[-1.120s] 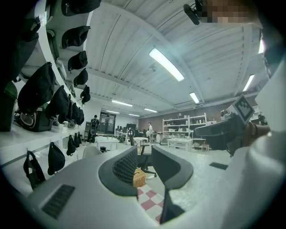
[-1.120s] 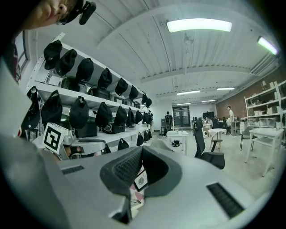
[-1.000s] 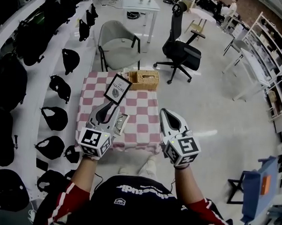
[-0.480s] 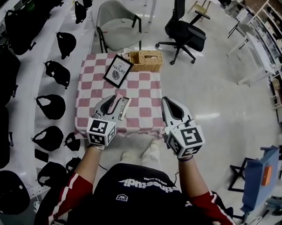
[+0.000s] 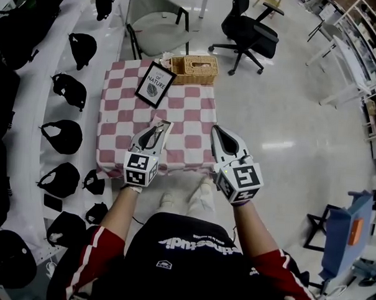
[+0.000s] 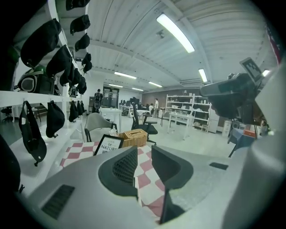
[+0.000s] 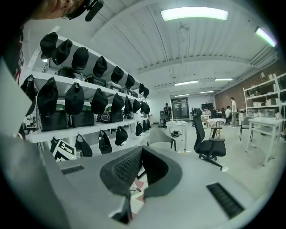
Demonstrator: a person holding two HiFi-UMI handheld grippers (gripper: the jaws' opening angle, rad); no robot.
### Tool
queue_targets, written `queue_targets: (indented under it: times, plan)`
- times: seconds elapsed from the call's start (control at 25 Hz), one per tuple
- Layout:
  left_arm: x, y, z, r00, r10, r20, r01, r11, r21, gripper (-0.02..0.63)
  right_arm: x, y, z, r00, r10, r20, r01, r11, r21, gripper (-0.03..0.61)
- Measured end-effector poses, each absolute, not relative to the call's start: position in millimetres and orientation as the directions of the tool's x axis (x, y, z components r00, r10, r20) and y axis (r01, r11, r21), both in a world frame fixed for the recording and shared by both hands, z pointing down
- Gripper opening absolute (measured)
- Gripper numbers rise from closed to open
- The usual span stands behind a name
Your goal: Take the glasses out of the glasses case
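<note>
Beyond the parted left gripper (image 6: 144, 150), a framed sign (image 6: 106, 143) reads "OF NATURE".

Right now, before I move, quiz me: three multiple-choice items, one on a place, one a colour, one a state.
1. Where is the wicker basket? A on the floor; B at the far edge of the tablecloth; C on the grey chair.
2. The tablecloth is checked: A pink and white; B blue and white; C black and yellow.
3. The left gripper has its jaws: A shut on the basket; B apart, empty; C shut together.
B: it sits beside the framed sign. A: head view shows pink squares. B: cloth shows through the gap.
</note>
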State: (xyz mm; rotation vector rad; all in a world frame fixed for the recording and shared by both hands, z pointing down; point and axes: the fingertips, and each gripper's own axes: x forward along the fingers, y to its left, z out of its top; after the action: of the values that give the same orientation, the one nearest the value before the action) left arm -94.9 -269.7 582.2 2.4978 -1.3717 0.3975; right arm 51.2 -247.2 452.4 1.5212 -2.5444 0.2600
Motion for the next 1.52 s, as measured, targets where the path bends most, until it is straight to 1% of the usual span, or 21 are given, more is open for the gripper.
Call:
queue_targets:
  times: [0.28, 1.04, 1.28, 1.52]
  plan:
    - [-95.5, -273.5, 642.9, 0.484, -0.749, 0.453, -0.863, -0.495, 0.105, 0.087, 55.1, -255.8, 481.5, -0.467, -0.843, 0.267, -0.883, 0.462, -0.086, 0.003]
    - [-105.8, -300.7, 764.9, 0.400, -0.662, 0.634, -0.895, -0.432, 0.113, 0.087, 58.5, -265.3, 523.5, -0.469, -0.815, 0.341, -0.881, 0.460, -0.112, 0.003]
    - [-114.5, -311.5, 790.2, 0.361, -0.649, 0.669, -0.914, -0.388, 0.117, 0.087, 58.7, -267.3, 534.4, -0.462, -0.807, 0.367, -0.884, 0.451, -0.122, 0.003]
    - [-119.9, -318.0, 810.8, 0.316, -0.632, 0.708, -0.923, -0.376, 0.077, 0.087, 66.1, -268.9, 544.8, -0.443, -0.810, 0.386, -0.895, 0.428, -0.128, 0.003]
